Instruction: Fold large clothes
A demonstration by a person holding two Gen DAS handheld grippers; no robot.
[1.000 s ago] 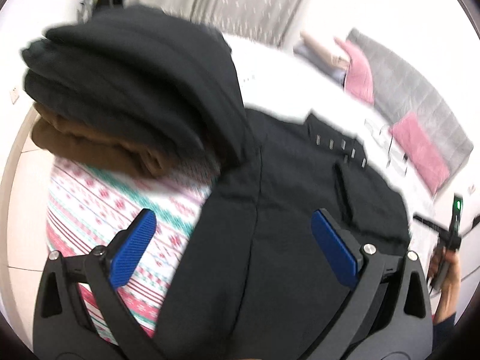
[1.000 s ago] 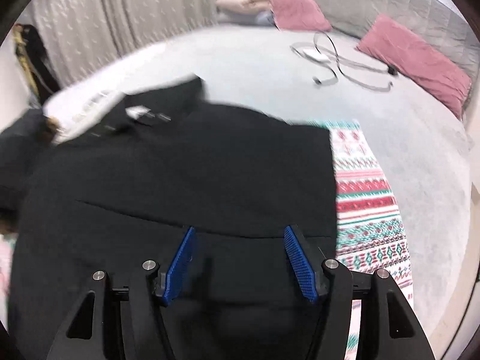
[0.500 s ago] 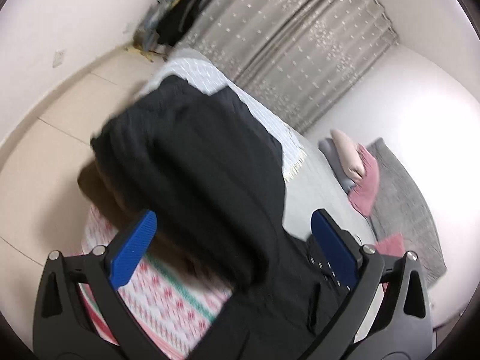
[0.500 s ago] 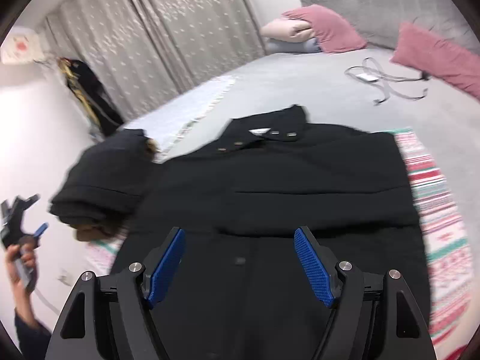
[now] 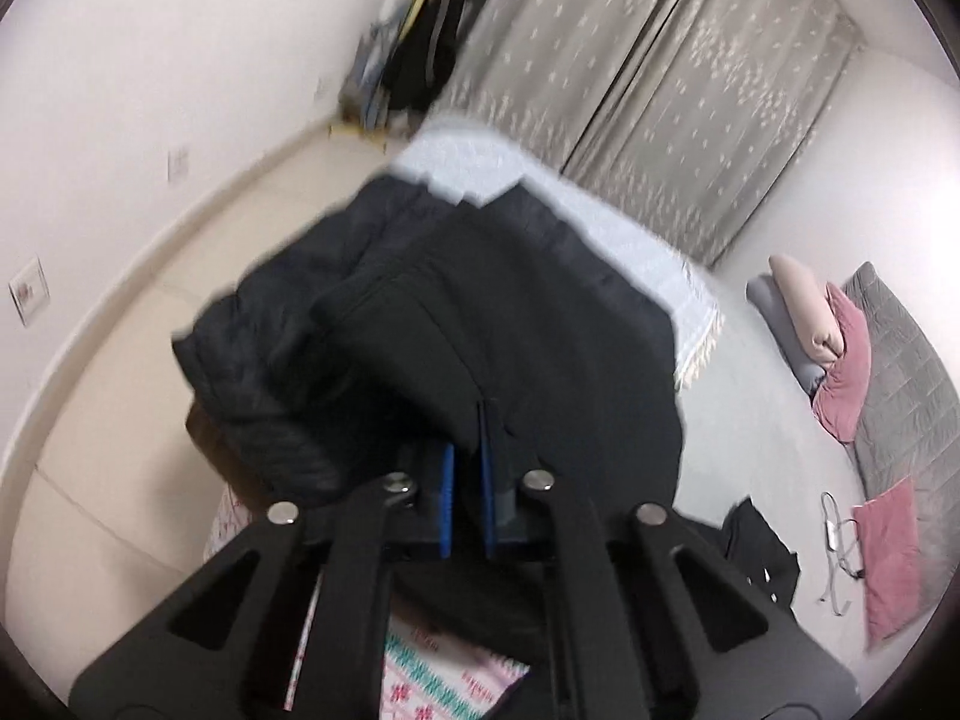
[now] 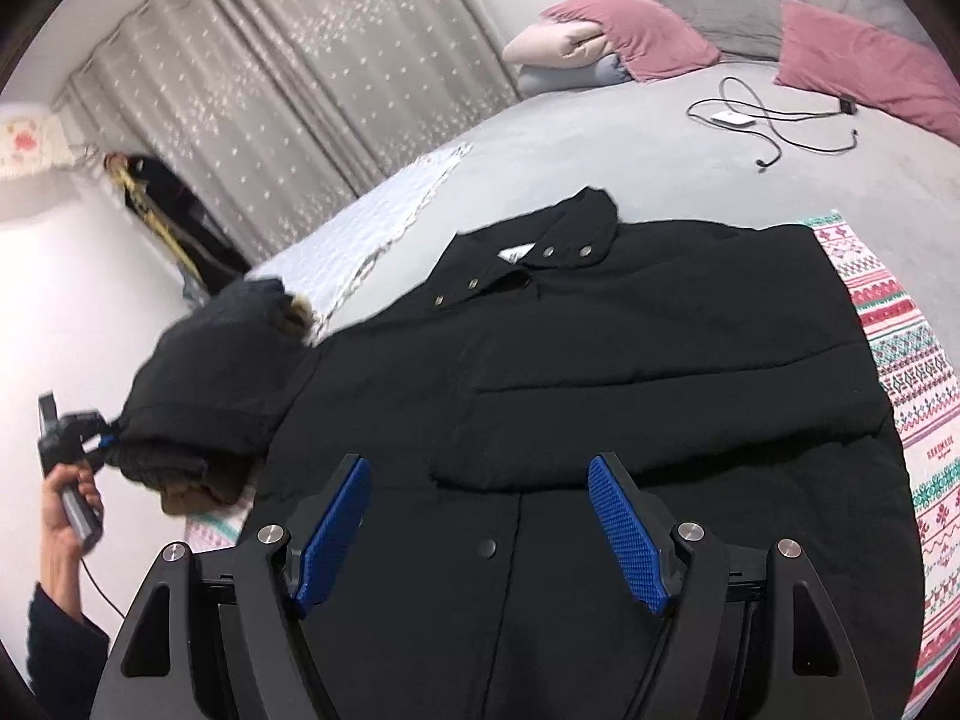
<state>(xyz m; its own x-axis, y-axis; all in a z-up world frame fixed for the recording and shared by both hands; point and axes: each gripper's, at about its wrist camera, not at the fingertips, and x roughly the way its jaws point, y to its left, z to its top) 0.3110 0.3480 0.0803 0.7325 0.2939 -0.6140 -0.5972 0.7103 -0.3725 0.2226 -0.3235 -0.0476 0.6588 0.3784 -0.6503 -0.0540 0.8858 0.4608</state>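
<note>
Black coat (image 6: pixel 600 372) flat on the bed (image 6: pixel 750 180), hem at the near edge.
I keep the right gripper (image 6: pixel 480 534) spread, empty, above the hem; left gripper (image 5: pixel 467 480) is pressed together, apparently pinching the folded dark pile (image 5: pixel 372 324) at the left edge. I'd grip both hem corners evenly.

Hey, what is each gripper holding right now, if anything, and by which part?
The left gripper is shut on black fabric at the jacket's side; which part cannot be told. The right gripper is open, holding nothing.
</note>
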